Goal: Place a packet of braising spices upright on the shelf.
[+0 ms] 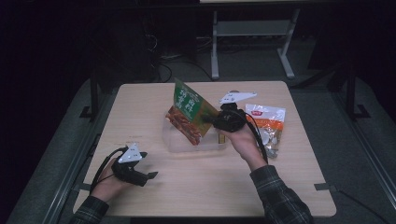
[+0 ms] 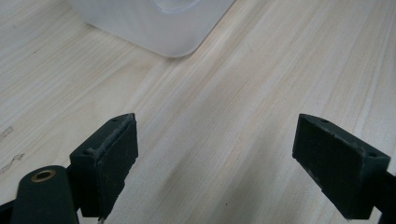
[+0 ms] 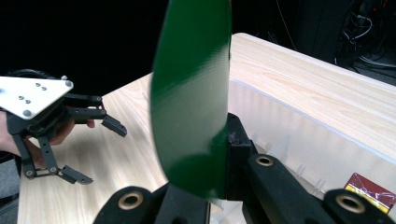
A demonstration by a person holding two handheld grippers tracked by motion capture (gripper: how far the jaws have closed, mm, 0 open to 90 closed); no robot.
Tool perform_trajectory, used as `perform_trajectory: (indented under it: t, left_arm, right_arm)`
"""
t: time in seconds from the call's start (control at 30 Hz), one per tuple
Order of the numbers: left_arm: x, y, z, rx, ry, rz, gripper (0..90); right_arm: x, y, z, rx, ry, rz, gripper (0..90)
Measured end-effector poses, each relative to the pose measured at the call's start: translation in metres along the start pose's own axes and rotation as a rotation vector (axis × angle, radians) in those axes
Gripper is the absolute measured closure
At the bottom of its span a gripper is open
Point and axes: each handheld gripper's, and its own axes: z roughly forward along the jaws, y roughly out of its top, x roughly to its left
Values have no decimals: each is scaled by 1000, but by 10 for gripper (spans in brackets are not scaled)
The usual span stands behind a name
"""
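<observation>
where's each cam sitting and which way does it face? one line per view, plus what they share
High view: above the person's side, looking forward and down on the table; both forearms, left gripper, right gripper clamping the green snack bag.
Left gripper view: low over the table, facing the clear container; its open jaws.
Right gripper view: along jaws shut on the bag, above the container.
Shared: container, table.

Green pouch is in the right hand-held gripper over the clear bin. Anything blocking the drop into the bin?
Nothing visible blocks it. The right hand-held gripper is shut on the green pouch, which hangs tilted over the open clear bin. The bin's mouth is uncovered. The left hand-held gripper sits open on the table, apart from the bin.
</observation>
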Motion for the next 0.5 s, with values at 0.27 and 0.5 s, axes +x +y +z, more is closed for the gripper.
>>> perform_trajectory:
  t: [0.27, 0.5]
  left_arm:
    - [0, 0, 0, 5, 0, 6, 138]
    - [-1, 1, 1, 7, -3, 11, 138]
  right_arm:
    - [0, -1, 12, 26, -19, -6, 894]
    - [1, 0, 20, 33, -34, -8, 891]
